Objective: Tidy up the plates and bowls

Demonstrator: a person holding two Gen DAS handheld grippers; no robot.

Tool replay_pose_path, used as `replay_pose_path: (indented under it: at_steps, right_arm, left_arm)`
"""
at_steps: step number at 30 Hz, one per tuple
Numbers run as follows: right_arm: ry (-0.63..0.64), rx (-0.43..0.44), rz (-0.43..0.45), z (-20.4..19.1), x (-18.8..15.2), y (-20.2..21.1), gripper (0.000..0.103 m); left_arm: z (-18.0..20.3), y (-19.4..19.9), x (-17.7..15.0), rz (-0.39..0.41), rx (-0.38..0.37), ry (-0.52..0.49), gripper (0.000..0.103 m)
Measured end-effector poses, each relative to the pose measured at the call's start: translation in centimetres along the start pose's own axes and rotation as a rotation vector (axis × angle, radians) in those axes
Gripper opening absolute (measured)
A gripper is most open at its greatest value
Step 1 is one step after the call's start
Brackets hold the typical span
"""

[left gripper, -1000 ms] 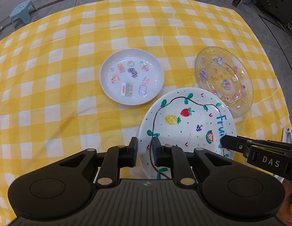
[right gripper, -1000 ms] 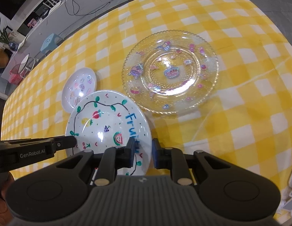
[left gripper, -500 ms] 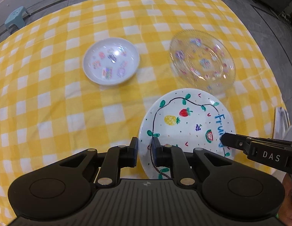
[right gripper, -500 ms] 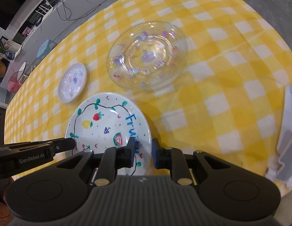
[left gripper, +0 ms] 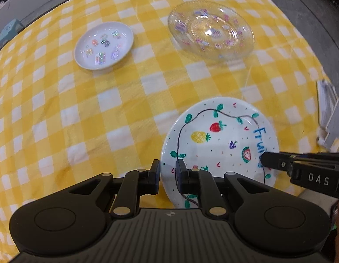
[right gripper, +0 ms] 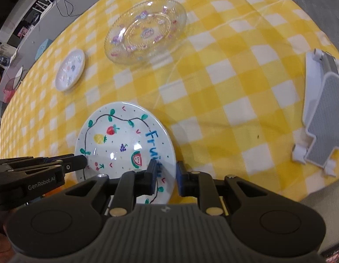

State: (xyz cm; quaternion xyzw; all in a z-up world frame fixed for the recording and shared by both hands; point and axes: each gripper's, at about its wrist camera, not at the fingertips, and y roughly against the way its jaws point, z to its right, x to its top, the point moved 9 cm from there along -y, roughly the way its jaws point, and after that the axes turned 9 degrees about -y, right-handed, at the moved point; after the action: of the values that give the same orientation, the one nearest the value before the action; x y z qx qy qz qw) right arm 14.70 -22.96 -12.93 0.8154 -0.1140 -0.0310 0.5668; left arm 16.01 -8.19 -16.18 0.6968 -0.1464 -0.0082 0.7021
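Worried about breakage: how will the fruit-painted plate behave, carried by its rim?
The fruit plate looks glazed and rigid, so likely slippery and breakable if dropped. The left claw and right claw pinch opposite edges, which probably limits tipping.

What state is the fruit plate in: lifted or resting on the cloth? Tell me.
Lifted. The fruit plate is clamped at opposite rim edges by the left gripper and right gripper, tilted above the tablecloth.

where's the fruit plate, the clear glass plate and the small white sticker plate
fruit plate point(left gripper: 219, 140): left wrist view, on its painted centre
clear glass plate point(right gripper: 145, 32): right wrist view, on its centre
small white sticker plate point(left gripper: 103, 45): left wrist view, on its middle
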Motion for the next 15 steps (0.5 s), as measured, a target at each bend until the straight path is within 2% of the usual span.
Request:
replay_pose_path:
  at_steps: [15]
  right_arm:
    - [0.045,-0.033,-0.027,-0.8,-1.3,-1.0,0.017]
  left_arm:
    - [0.0,-0.3,-1.3,-0.029,0.025,-0.044,0.016]
